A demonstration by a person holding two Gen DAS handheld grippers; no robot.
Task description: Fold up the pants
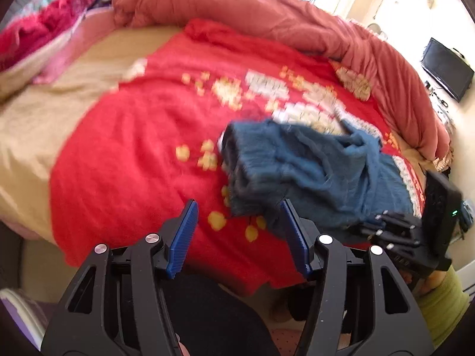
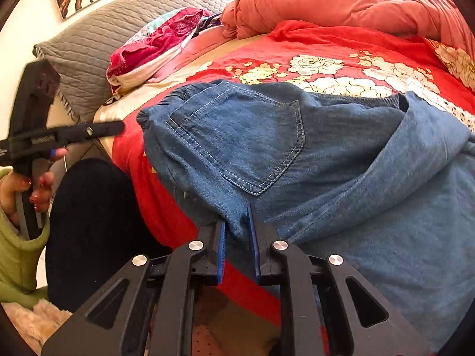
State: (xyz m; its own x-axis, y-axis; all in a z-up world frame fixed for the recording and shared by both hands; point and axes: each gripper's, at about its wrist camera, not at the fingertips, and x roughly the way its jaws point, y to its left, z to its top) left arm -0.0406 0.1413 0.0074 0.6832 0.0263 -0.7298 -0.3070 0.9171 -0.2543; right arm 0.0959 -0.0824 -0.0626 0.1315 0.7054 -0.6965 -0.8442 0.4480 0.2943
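Blue denim pants (image 2: 341,160) lie bunched on a red flowered bedspread (image 2: 326,47), waistband to the left and a back pocket facing up. My right gripper (image 2: 237,216) is shut on a fold of the denim near the bed's near edge. In the left wrist view the pants (image 1: 305,166) lie to the right. My left gripper (image 1: 239,210) is open and empty above the bedspread (image 1: 133,136), just left of the pants' near corner. The right gripper (image 1: 397,231) shows at the right edge there. The left gripper's body (image 2: 59,135) shows at the left in the right wrist view.
A salmon duvet (image 1: 297,20) is piled along the far side of the bed. Pink and red clothes (image 2: 160,41) and a grey quilted pillow (image 2: 98,44) lie at the head. A beige sheet (image 1: 38,109) shows at the left. My dark-clad leg (image 2: 95,225) stands against the bed's edge.
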